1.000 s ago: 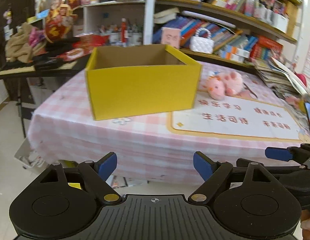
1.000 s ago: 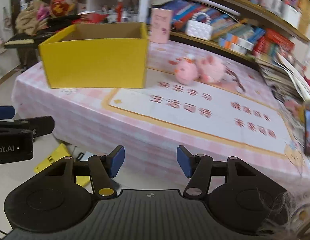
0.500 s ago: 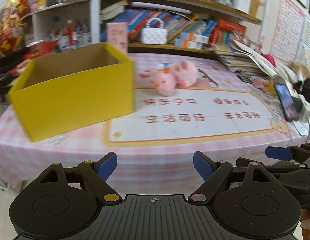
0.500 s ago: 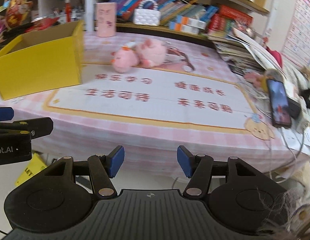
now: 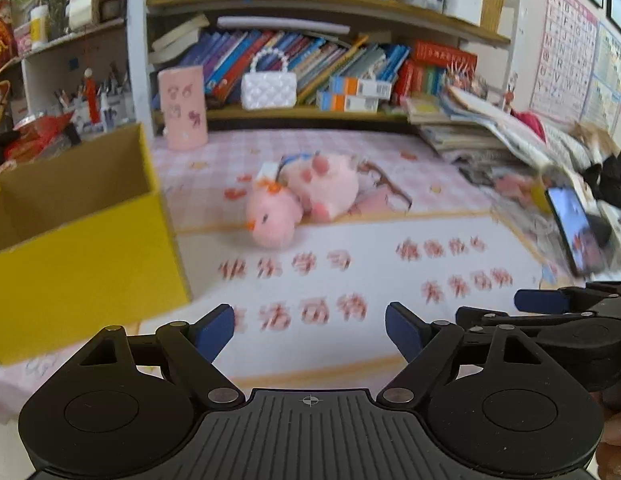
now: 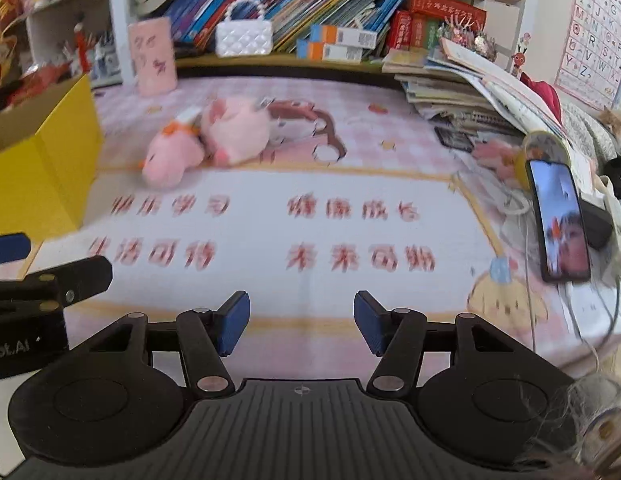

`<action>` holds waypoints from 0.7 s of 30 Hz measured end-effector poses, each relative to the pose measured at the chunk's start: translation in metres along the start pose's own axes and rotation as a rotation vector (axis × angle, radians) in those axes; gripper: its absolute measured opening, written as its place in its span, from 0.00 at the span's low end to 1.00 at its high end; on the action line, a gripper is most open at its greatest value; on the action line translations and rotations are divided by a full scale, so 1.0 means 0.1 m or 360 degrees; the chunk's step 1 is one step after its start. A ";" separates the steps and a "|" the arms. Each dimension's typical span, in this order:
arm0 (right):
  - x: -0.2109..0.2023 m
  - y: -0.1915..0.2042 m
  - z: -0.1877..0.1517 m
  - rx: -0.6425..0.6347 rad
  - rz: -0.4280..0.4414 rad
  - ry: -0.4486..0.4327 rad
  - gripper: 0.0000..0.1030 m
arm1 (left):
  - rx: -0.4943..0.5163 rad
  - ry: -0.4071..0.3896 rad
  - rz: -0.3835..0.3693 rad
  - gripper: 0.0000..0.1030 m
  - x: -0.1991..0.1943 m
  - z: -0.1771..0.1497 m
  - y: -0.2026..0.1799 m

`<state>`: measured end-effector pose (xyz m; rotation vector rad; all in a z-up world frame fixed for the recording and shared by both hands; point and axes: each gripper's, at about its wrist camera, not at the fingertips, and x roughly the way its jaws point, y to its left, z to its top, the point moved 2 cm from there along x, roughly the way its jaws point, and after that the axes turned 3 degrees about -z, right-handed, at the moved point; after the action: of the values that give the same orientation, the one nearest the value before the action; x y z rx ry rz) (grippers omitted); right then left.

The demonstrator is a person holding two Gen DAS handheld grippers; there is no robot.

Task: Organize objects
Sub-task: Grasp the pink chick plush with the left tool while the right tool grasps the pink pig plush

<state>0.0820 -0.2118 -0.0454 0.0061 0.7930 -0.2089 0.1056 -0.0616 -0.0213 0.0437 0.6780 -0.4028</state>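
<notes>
Left to right on the table: yellow box at the left edge, top open, cardboard inside showing, contents not visible from here. Pink cup stands upright behind it near the shelf.

Two pink plush toys lie mid-table, touching each other: pink chick on its side, beak toward the box, and pink pig just behind it. Both sit at the far edge of the white mat with red characters, apart from the box. Brown glasses lie right beside the pig.

Phone propped at the right edge, screen lit.

Left gripper: fingers spread apart, nothing between them, low over the near part of the mat.

Right gripper: fingers likewise apart and holding nothing, over the near table edge. Frames are motion-blurred.
</notes>
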 end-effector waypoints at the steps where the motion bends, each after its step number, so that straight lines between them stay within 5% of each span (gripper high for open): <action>1: 0.05 -0.05 0.06 0.0021 0.0007 -0.0012 0.54 | 0.0006 -0.0019 -0.0001 0.75 0.06 0.06 -0.03; 4: 0.20 -0.20 0.21 0.0052 0.0022 -0.0018 0.53 | -0.0002 -0.0043 0.0014 0.67 0.22 0.22 -0.08; 15: 0.73 -0.39 0.88 0.0069 0.0207 -0.0106 0.53 | -0.0099 -0.0023 0.0313 0.66 0.90 0.68 0.07; 21: 1.00 -0.37 1.28 0.0144 0.0386 -0.0085 0.56 | -0.0139 0.0092 0.0367 0.66 1.39 0.79 0.15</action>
<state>0.2337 -0.2769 -0.0231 0.1806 0.7223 -0.0147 0.2563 -0.1094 -0.0469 0.0503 0.7378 -0.1508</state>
